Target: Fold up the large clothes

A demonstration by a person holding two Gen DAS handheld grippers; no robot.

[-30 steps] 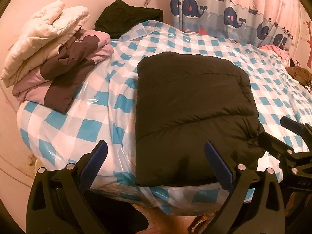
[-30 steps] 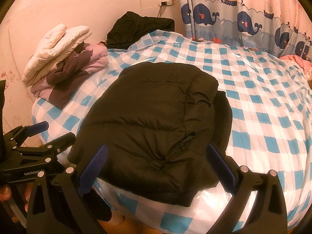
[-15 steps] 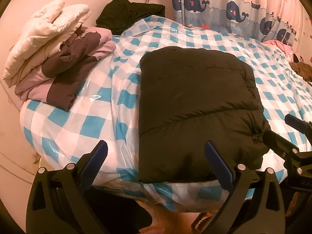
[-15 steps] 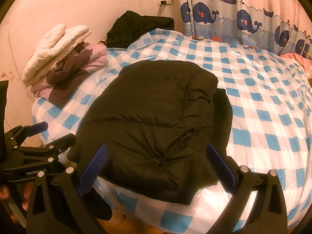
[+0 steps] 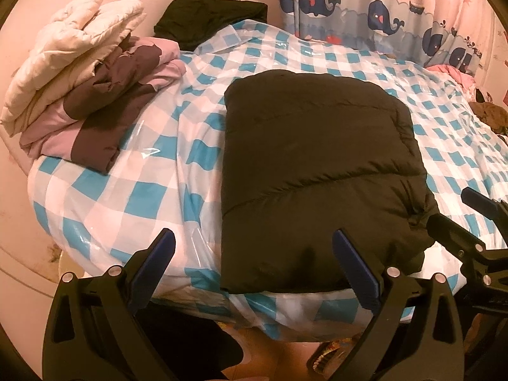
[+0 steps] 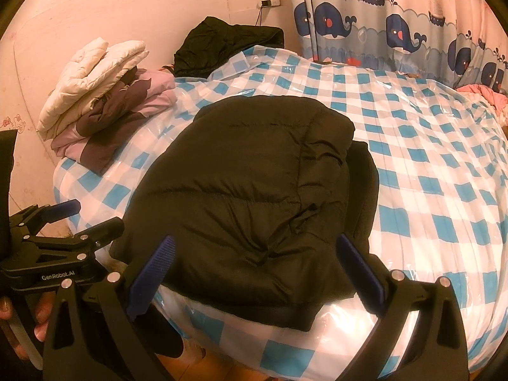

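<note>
Black puffy coat (image 5: pixel 317 171) lies folded on the checked bed cover (image 5: pixel 133 197), just past both sets of jaws. Left gripper (image 5: pixel 254 263) is wide open w/ nothing in it. Right gripper (image 6: pixel 254 266) is wide open too, empty. Pile of folded coats (image 5: pixel 82 95) sits far left of the jaws.

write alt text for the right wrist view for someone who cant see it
A folded black puffer jacket lies on a bed with a blue-and-white checked cover, just beyond the open right gripper. A stack of folded jackets sits at the bed's far left corner, and the left gripper shows at the left edge.
</note>
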